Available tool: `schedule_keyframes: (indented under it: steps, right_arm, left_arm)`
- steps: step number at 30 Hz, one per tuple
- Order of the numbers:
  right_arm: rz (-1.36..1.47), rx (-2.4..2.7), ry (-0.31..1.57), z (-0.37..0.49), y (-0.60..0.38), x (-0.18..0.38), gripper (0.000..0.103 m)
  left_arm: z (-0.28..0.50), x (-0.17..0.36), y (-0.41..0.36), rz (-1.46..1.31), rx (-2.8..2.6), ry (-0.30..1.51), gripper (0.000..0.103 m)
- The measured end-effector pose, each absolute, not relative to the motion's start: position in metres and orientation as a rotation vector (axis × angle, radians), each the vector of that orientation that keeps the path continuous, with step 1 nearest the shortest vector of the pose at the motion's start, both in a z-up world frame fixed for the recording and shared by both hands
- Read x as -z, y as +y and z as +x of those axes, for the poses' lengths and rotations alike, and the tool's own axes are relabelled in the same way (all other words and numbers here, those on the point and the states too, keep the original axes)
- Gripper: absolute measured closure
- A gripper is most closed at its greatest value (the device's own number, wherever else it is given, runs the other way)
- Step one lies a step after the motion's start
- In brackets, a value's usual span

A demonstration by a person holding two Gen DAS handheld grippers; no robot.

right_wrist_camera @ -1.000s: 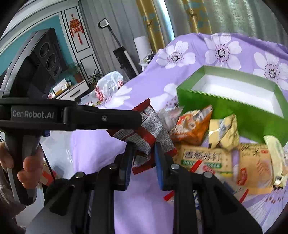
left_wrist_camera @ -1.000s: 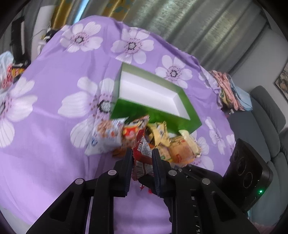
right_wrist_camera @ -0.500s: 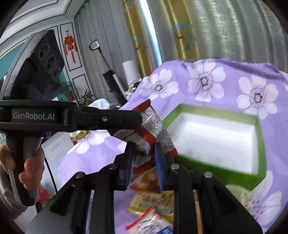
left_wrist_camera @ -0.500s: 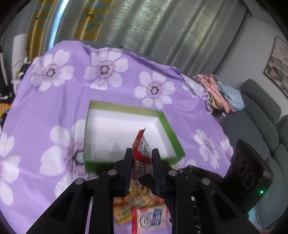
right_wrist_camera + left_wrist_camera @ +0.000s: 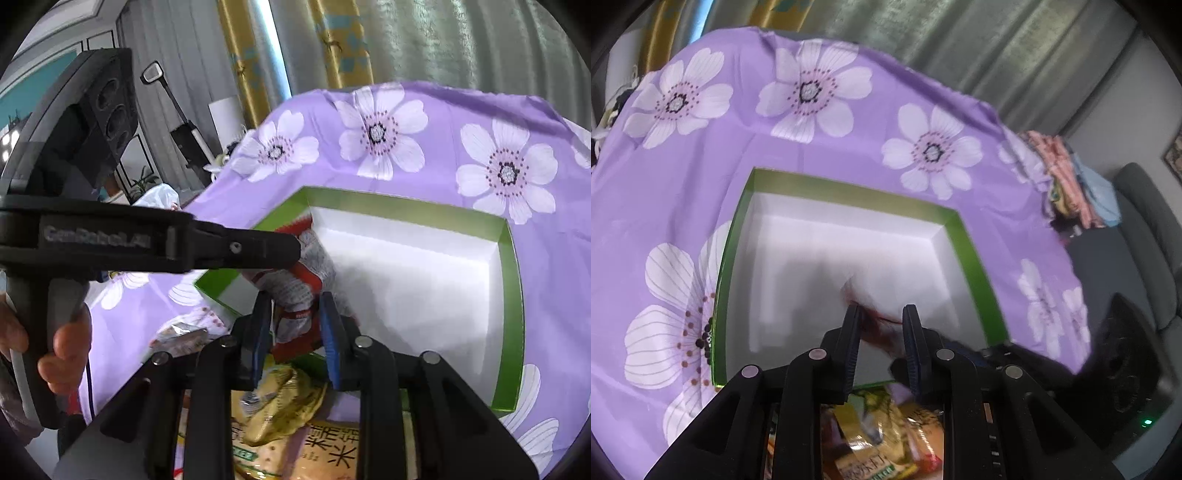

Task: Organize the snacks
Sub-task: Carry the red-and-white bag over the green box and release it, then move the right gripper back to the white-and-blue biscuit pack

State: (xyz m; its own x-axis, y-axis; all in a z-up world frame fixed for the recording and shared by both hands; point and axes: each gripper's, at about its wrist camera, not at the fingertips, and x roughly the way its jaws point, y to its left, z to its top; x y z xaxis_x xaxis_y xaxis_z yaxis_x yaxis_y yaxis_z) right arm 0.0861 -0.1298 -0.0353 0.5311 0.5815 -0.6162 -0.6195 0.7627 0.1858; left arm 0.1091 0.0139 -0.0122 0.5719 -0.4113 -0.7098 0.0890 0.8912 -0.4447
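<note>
You're getting daylight glowing through the curtains (image 5: 461,40), motion blur smearing the red snack packet (image 5: 875,317), and fisheye edges bending.

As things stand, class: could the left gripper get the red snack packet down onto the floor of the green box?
Probably yes. The left gripper hangs over the open green box with the red snack packet in its jaws. The white floor below looks bare, and no lid or other item blocks it.
</note>
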Motion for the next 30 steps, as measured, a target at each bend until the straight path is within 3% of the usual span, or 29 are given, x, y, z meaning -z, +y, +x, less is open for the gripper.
schedule_keyframes:
  steps: [2,3,5,6,19,30]
  right_arm:
    - [-0.049,-0.698,0.722,0.088,-0.134,0.037,0.067]
    - [-0.04,-0.686,0.724,0.087,-0.138,0.037,0.057]
    - [-0.022,-0.674,0.725,0.086,-0.145,0.036,0.051]
    - [-0.009,-0.676,0.726,0.085,-0.148,0.036,0.051]
    - [0.011,-0.621,0.733,0.032,-0.19,0.025,0.038]
    - [-0.021,-0.605,0.812,-0.014,-0.199,0.041,0.035]
  left_arm:
    - [0.109,0.016,0.014,-0.369,0.277,0.932,0.068]
    - [0.108,0.016,0.016,-0.366,0.269,0.931,0.061]
    - [0.104,0.015,0.019,-0.363,0.246,0.926,0.03]
    - [0.101,0.014,0.021,-0.361,0.233,0.921,0.025]
    - [0.045,0.003,0.03,-0.286,0.13,0.908,0.021]
    - [-0.005,0.022,0.021,-0.268,0.123,0.972,0.021]
